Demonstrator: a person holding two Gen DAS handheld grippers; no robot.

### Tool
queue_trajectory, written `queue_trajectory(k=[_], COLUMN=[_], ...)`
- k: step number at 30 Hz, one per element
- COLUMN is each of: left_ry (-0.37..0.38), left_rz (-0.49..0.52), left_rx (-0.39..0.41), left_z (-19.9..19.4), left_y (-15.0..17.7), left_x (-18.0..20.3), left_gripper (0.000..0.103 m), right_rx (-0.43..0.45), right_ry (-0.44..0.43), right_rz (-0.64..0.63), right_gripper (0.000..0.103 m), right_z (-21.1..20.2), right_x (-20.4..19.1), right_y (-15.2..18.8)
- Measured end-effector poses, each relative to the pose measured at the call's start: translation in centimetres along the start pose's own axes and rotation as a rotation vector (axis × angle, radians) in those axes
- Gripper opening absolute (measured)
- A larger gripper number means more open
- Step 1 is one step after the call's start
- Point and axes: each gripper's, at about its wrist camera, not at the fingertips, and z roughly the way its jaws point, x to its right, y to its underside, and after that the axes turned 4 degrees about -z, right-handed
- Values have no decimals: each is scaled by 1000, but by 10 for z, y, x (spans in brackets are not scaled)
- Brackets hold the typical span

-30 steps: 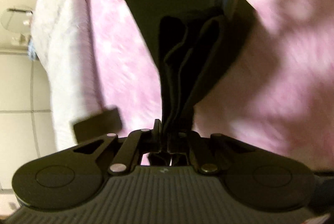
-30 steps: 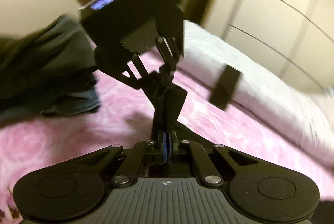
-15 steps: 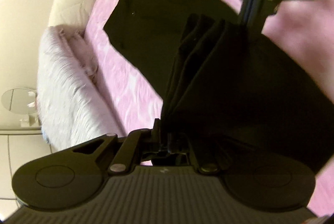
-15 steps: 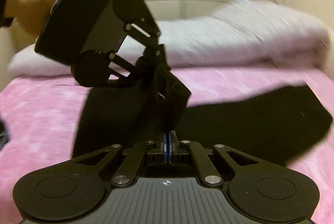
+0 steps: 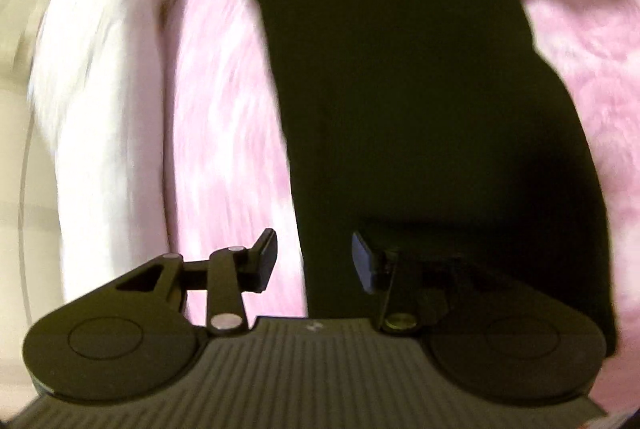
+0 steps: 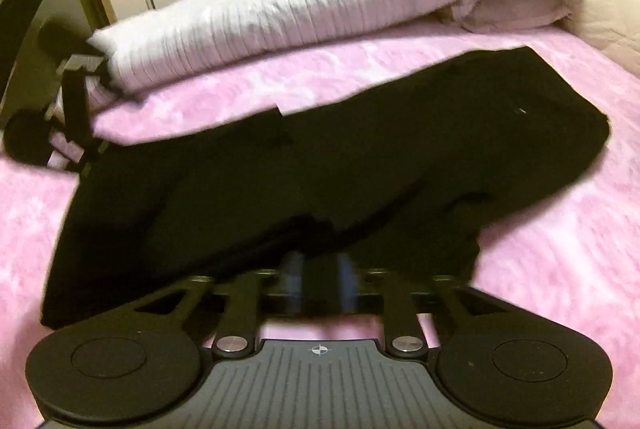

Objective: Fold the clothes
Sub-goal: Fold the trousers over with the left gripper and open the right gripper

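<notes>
A: What differs from half a second ago?

B: Both claws were pinching the garment [image 6: 360, 157] and holding it up in bunched folds. Now it lies spread along the pink bed [image 6: 560, 269], long and mostly flat, with a rumpled hem near the right claw [image 6: 318, 283].

A: And the claws?

B: The left claw [image 5: 314, 261] has let go. Its fingers [image 5: 266, 255] stand well spread, one over the pink cover, the other over the dark cloth, and nothing sits between them. The right claw has also parted; its blue pads [image 6: 346, 281] show a clear gap. The cloth's edge lies just in front of them, but blur hides whether it touches them.

A: Any writing or labels?

B: Nothing readable. Each claw body carries a small pale mark at its centre, too small to make out. A tiny white speck shows on the garment.

A: What else is around?

B: A folded white quilt [image 6: 320, 9] lies along the far side of the bed, beside the garment but apart from it. In the right view the left claw appears at the garment's far left end. In the left view the right claw shows at the top edge.
</notes>
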Motion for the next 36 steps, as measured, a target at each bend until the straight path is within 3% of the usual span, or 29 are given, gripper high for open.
queue_trajectory(k=[1,2,5,9,12,14,17,19,22,26,30,33,36], left_ry=[15,30,66,116,146,160,146,116,13,-37,-70,-91,-132], left_rz=[-83,-162,-362,-549,-608,-590,-496,-394,-142,106,289,410,527], left_rx=[-31,-56,-102,-124,-120,-103,-61,-25,31,65,116,180,256], left_z=[-1,-1,5,26,43,45,22,3,-20,-22,-16,3,14], left_y=[15,29,67,102,114,117,138,152,178,210,230,200,208], left_x=[-3,-5,-6,-8,-10,-10,-10,-7,10,35,56,67,80], left_gripper=[38,38,38,39,40,40,40,39,45,47,48,52,54], right_rx=[9,30,72,19,-21,-48,-86,-58,-55,-46,-53,-99,-107], right_ry=[-11,-20,-8,49,92,120,161,146,39,-99,-69,-19,21], right_rz=[14,29,-26,-99,-154,-191,-246,-292,-385,-588,-760,-838,-895], right_gripper=[64,67,67,67,67,67,67,67,67,66,66,66,66], right_z=[3,5,19,32,42,48,57,37,11,1,24,47,55], right_x=[-2,-3,-19,-29,-36,-41,-49,-71,-128,-228,-292,-302,-295], right_y=[-5,-10,-26,-23,-21,-20,-18,-19,-6,28,59,68,69])
